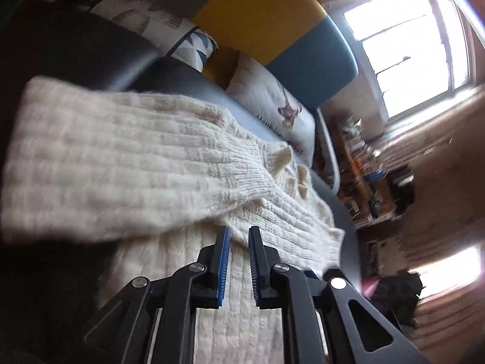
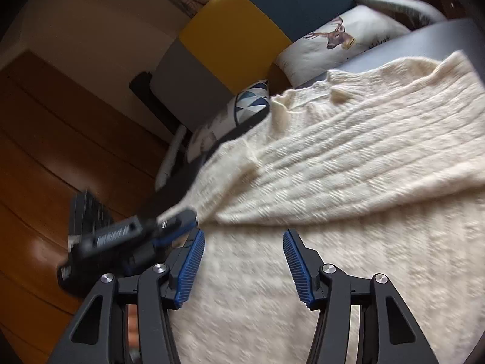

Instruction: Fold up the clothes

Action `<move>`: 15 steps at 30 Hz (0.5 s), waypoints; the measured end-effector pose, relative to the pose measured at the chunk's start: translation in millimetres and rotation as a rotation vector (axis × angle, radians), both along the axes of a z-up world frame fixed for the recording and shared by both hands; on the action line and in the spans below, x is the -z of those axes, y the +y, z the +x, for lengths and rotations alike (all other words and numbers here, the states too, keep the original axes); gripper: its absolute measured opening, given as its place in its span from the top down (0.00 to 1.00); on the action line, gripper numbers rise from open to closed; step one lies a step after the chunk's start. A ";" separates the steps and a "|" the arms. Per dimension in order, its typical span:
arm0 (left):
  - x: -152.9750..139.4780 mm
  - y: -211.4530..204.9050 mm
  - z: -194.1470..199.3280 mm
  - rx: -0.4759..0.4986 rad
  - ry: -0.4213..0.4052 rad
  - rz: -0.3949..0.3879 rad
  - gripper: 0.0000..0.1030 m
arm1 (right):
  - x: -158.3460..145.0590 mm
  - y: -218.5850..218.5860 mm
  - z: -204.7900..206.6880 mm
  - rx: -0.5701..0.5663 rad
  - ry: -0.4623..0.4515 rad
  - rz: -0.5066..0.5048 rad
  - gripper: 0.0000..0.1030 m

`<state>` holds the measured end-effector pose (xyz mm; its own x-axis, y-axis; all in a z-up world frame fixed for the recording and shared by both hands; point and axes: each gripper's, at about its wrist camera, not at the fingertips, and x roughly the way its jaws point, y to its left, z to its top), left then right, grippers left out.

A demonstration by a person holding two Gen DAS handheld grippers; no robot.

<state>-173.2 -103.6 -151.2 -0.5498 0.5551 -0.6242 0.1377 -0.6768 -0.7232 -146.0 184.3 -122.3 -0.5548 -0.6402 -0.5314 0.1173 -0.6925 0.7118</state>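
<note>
A cream knit sweater [image 1: 121,151] lies spread on a dark padded seat [image 1: 75,45], with one sleeve [image 2: 348,157] folded across its body [image 2: 272,288]. My left gripper [image 1: 239,230] hovers over the sleeve's lower edge. Its blue pads stand a narrow gap apart with no cloth pinched between them. The right wrist view shows that gripper blurred at the sweater's left edge [image 2: 182,221]. My right gripper [image 2: 244,233] stands open just above the sweater's body, nothing between its fingers.
A deer-print pillow [image 2: 333,42] and a pillow with blue triangles [image 2: 251,103] lean on a grey, yellow and teal backrest [image 2: 236,36]. Wooden floor [image 2: 45,151] lies beyond the seat's edge. A bright window [image 1: 409,48] and a cluttered low shelf [image 1: 363,166] are farther off.
</note>
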 end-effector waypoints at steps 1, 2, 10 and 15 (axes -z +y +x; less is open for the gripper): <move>2.2 -9.5 9.7 -0.024 -0.002 0.029 0.88 | 3.1 -2.8 -7.4 0.005 -0.014 -0.040 0.45; 5.8 -20.3 18.2 -0.050 -0.007 0.058 0.88 | 6.2 -5.7 -14.8 0.009 -0.028 -0.080 0.45; 37.8 -80.5 76.6 -0.184 -0.034 0.220 0.88 | 36.0 -38.4 -60.9 0.067 -0.157 -0.250 0.45; 43.2 -87.4 87.8 -0.197 -0.026 0.231 0.88 | 38.4 -63.3 -82.2 0.084 -0.168 -0.211 0.45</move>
